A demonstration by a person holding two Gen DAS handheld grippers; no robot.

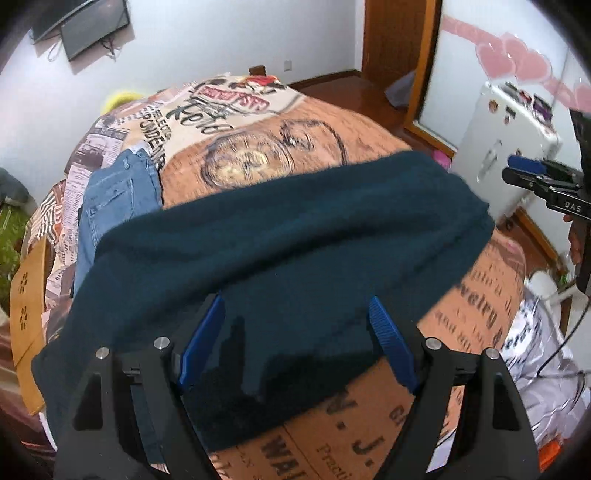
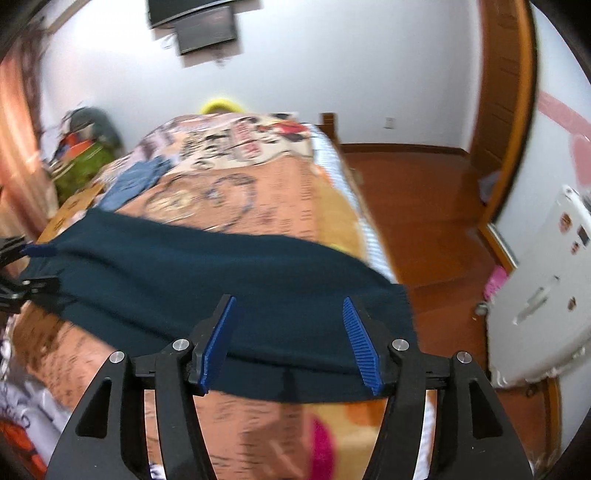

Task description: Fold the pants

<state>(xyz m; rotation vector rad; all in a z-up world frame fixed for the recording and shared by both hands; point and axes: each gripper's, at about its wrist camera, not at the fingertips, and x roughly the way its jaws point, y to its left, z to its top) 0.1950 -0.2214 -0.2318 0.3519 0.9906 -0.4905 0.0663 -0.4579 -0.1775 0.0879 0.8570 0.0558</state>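
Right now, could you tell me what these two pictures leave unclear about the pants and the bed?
- Dark pants, left wrist view: the near edge is hidden behind the open left gripper.
- Jeans, left wrist view: the lower part is hidden under the dark pants.
- Blanket print, right wrist view: blurred, unreadable.
- Right gripper, open: its near fingers cover the pants' hem.

- One pair of dark teal pants (image 1: 280,236) is counted, spread across the bed (image 1: 258,147).
- One pair of blue jeans (image 1: 110,199) is seen beside it.
- Two grippers are counted, left (image 1: 297,314) and right (image 2: 290,314), each with two blue fingers (image 2: 356,339).
- One white cabinet (image 2: 546,295) is seen.
- One dark wall screen (image 1: 92,29) is seen.
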